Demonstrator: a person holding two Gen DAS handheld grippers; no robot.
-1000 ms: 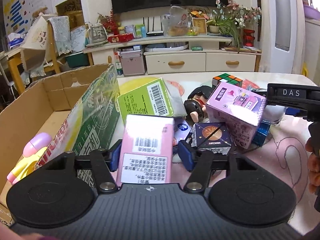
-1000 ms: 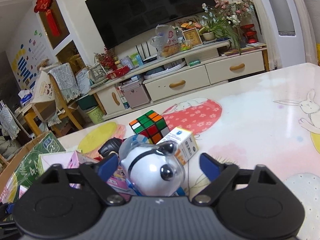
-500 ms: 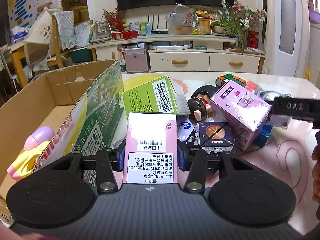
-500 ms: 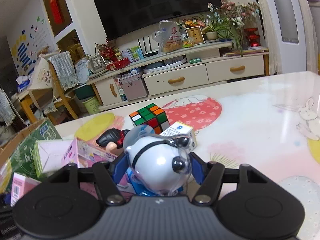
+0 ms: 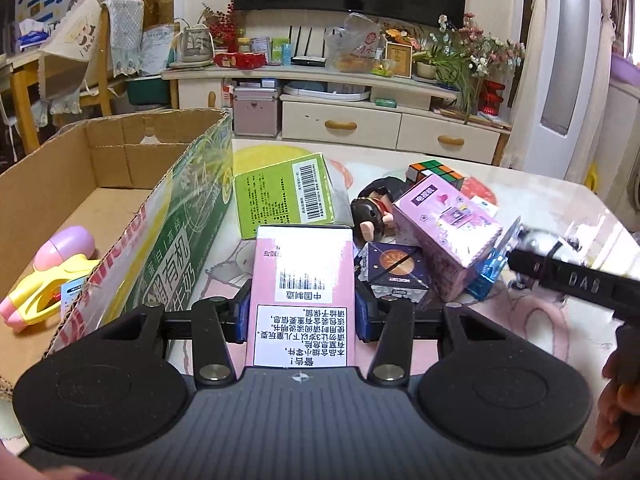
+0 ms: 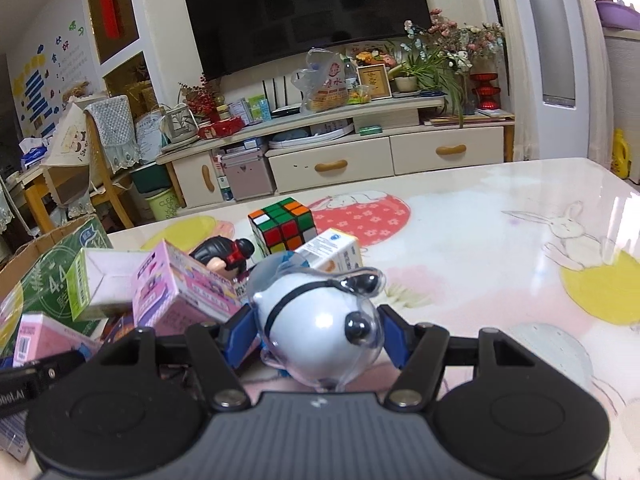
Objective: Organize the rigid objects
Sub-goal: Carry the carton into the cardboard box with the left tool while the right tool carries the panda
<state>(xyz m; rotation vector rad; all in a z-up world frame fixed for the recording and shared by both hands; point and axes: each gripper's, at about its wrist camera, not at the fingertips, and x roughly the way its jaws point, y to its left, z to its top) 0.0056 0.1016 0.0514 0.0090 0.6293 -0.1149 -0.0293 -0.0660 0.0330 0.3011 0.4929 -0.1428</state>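
With left tongs (image 5: 299, 316) clamping the pink carton (image 5: 302, 280) and right tongs (image 6: 316, 330) clamping the panda capsule toy (image 6: 320, 320), lifting toward the cardboard box (image 5: 80, 184) left of them likely follows.

The bench (image 6: 500, 216) has a glossy pale top printed with rabbits, a red flowered patch and yellow discs. At its left side sits an open cardboard box (image 5: 120, 152) with a green printed wall. Beside the box lies a green carton (image 5: 280, 196), and just in front of that a pink carton (image 5: 304, 292). To the right is a crowded cluster: a dark-haired figurine (image 5: 372, 212), a puzzle cube (image 6: 282, 224), a small white carton (image 6: 332, 252), a pink toy box (image 5: 444, 224) and a dark starry box (image 5: 394, 272), touching or nearly so. The right half of the bench is bare.
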